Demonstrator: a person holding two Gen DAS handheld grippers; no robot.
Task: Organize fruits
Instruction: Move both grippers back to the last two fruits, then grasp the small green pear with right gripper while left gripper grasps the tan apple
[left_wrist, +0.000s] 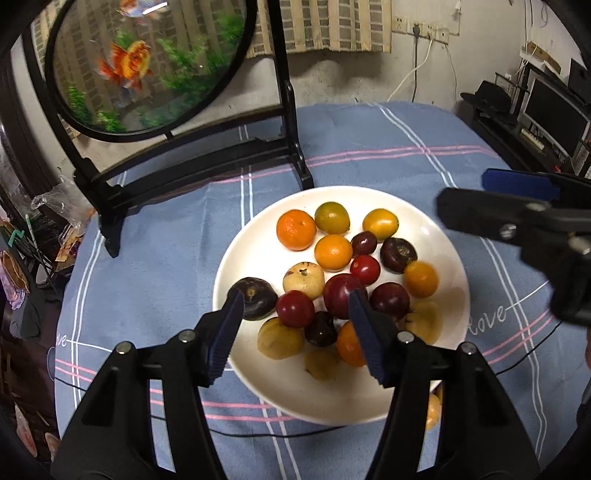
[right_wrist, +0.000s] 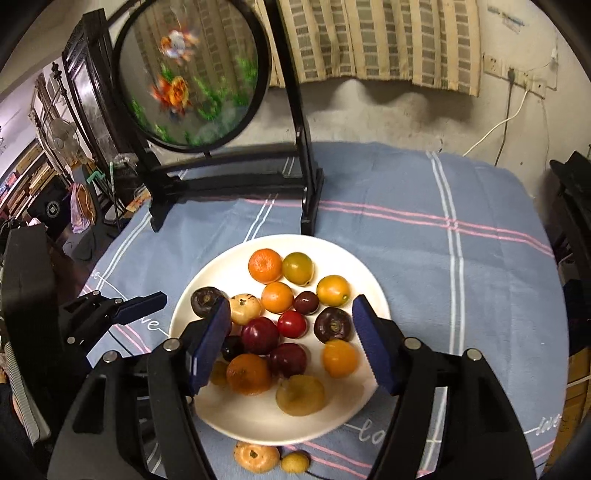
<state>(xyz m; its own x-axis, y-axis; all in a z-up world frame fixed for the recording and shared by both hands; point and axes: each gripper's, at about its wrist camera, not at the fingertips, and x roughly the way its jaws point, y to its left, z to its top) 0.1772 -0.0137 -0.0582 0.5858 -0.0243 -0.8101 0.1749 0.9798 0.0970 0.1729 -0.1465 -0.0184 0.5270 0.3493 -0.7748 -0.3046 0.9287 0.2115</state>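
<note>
White porcelain carries almost everything: the plate (right_wrist: 373, 291) sits near the middle of the surface (right_wrist: 461, 280), which is covered by a blue checked cloth, and the fruits (right_wrist: 291, 325) lie heaped on it, touching one another in a loose cluster. We count oranges, dark plums, smaller red ones and some pale yellow fruit, mixed together rather than grouped, which we take as the reason for sorting them.

Two pieces lie off the plate on the cloth at its near edge, a stray mandarin (right_wrist: 256, 457) and a small yellow fruit (right_wrist: 294, 462) just beside it. We judge they are either strays to bring in or the start of a separate group; the pictures do not settle which.

Our left claw (left_wrist: 297, 302) hangs over the near side of the plate with its blue pads spread wide and nothing between them. It frames a red plum (left_wrist: 294, 308) and its neighbours, so we read it as lining up a pick. Our right claw (right_wrist: 291, 314) is likewise wide open and empty, poised above the centre of the heap. Both hold off from the fruit, likely because the pieces are packed close and round, and a careless closing would nudge neighbours and send them rolling.

Behind the plate stands a round goldfish screen (right_wrist: 192, 74) on a black stand, well apart from the fruit.
</note>
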